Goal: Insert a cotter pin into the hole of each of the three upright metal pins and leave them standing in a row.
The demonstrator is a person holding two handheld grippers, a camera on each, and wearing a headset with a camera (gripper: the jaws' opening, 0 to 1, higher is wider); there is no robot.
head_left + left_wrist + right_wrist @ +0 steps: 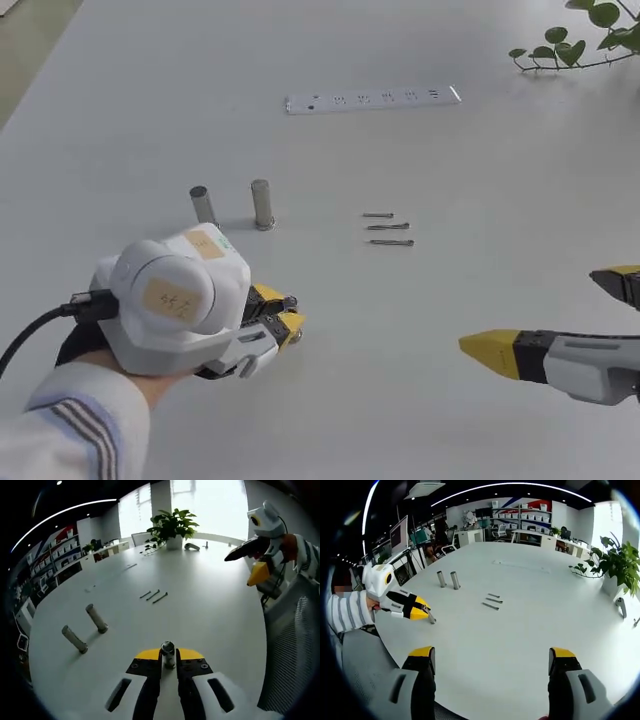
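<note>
Two upright metal pins (pixel 203 205) (pixel 262 204) stand side by side on the white table (pixel 420 330). In the left gripper view they are at left (pixel 75 639) (pixel 96 618). A third metal pin (pixel 167 648) is clamped upright between the jaws of my left gripper (pixel 168 656), which is shut on it low over the table (pixel 285 310). Three cotter pins (pixel 388 228) lie in a short stack right of the standing pins. My right gripper (pixel 550 315) hovers at the lower right, open with nothing between its yellow-tipped jaws (pixel 492 660).
A white power strip (pixel 372 99) lies across the far side of the table. A potted plant (pixel 590 35) reaches in at the far right corner (pixel 615 565). Shelves and desks stand beyond the table.
</note>
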